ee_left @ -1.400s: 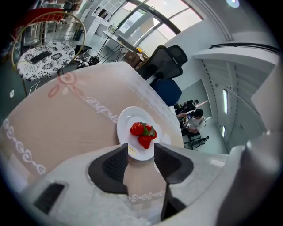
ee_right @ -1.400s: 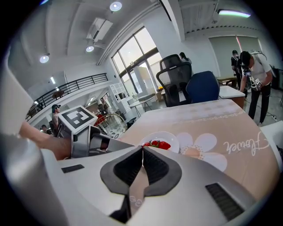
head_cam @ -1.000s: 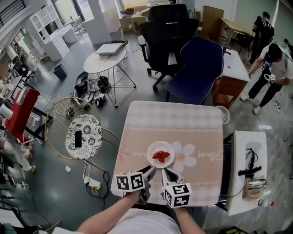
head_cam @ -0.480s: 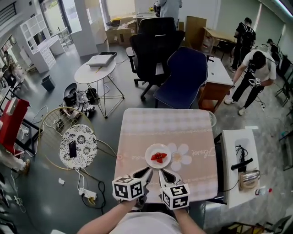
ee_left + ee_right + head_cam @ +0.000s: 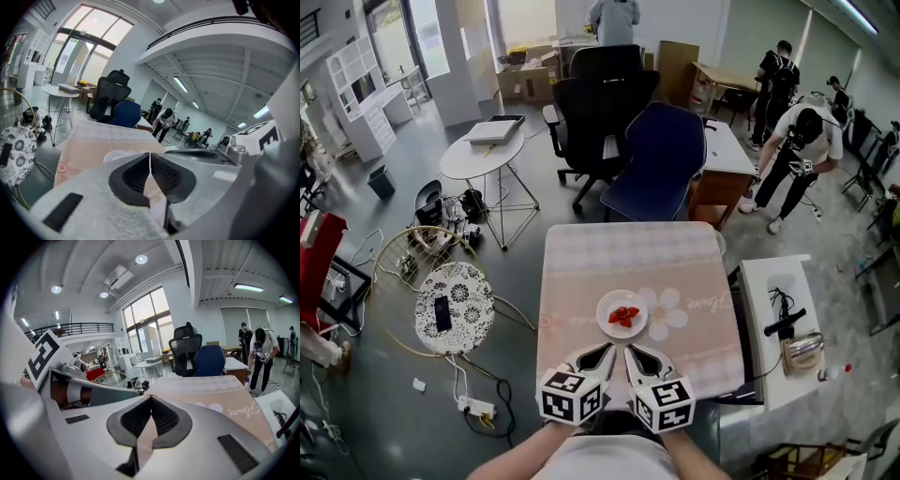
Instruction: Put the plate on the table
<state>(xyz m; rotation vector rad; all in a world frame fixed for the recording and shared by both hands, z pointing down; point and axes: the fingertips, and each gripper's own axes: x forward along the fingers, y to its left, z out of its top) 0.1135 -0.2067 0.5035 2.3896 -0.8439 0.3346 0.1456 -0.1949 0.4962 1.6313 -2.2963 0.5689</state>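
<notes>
A small white plate with red strawberries rests on the pink-clothed table, near its middle front. Both grippers hover at the table's front edge, just short of the plate and apart from it. My left gripper is closing, its tips meeting with nothing between them; the plate's pale rim shows beyond its jaws. My right gripper is shut and empty.
A blue chair and a black office chair stand behind the table. A round white table and a patterned stool are at the left. A white side table is at the right, with people beyond.
The left gripper's jaws have come together. Both grippers have drawn back slightly from the plate's rim toward the front edge. The plate stays on the table.
</notes>
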